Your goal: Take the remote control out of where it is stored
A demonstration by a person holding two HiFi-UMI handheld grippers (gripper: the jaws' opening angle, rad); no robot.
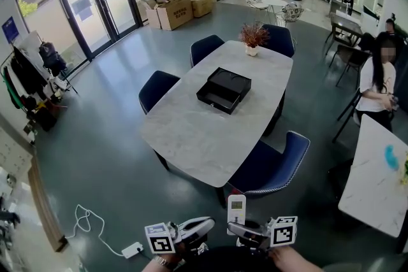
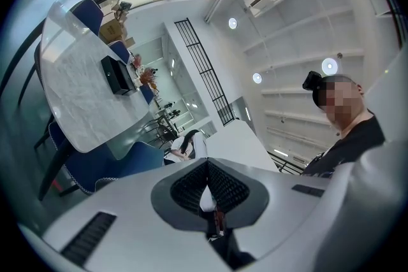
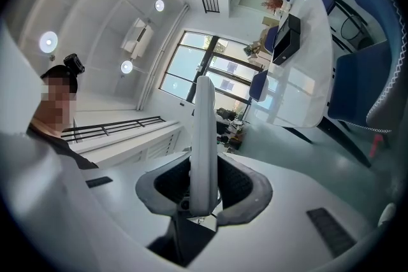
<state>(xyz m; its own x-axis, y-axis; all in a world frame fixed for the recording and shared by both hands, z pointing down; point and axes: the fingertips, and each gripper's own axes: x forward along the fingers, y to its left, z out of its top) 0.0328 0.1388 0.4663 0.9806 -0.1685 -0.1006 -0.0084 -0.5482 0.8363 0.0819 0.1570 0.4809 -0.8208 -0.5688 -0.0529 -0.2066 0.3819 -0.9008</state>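
Remote (image 3: 204,137) is already out of storage. It's clamped in the R gripper (image 3: 204,194), w/ its near end down between the pads and most of its length sticking straight out past the tips. Head view shows it as a white slab w/ a small screen, just ahead of that gripper. The black box (image 1: 224,90), prob. where it was kept, lies open on the table (image 1: 185,137), well ahead of both grippers and out of reach.

Handling (my read):
- Light, stiff plastic shell, so no flex to worry abt.
- Smooth faces, so prob. slippery under the pads.
- Not fragile as such, but the screen & buttons won't like a hard pinch.
- Pads look to press the two broad faces at one end only. That leaves a long lever past the grip, so a jolt could pivot it.
- A hold nearer the middle, clear of the screen, would be steadier. Moderate squeeze is enough.

Pose:
- R gripper is held low and close to the body, pointing abt level toward the table. The hand (image 1: 290,258) sits behind its marker cube.
- L gripper (image 2: 207,191) is just beside it to the left, tipped slightly up. Its jaws are closed together w/ nothing gripped that I can make out.
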